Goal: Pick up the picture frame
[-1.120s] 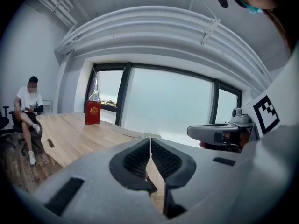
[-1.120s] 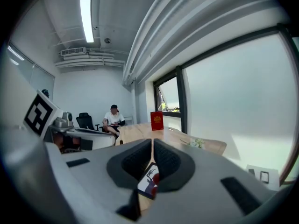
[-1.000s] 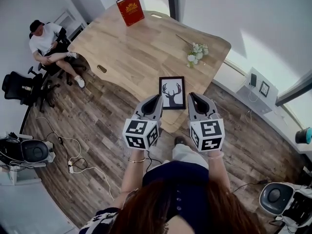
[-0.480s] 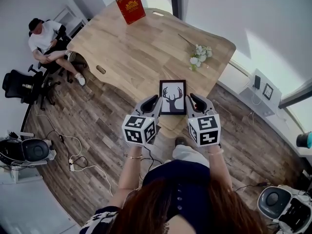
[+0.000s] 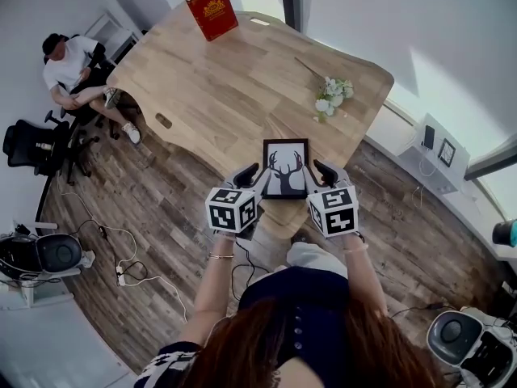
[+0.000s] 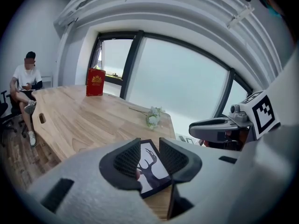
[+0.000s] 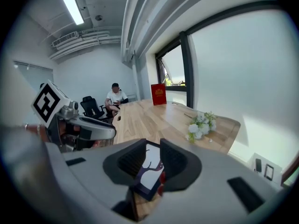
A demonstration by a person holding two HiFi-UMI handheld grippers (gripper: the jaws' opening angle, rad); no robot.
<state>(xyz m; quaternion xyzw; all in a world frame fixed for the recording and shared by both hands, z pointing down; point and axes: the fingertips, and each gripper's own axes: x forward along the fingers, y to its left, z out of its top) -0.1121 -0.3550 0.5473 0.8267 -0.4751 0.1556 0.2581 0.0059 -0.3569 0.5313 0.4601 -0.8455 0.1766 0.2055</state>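
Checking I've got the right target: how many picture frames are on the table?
1: the frame lies at the table's near edge, between the left gripper and right gripper; their jaws are opening at its near corners, pads not on it. No other seems hidden.

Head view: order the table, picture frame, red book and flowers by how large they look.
Table
Picture frame and red book: about alike, and the book is farther away
Flowers, smallest
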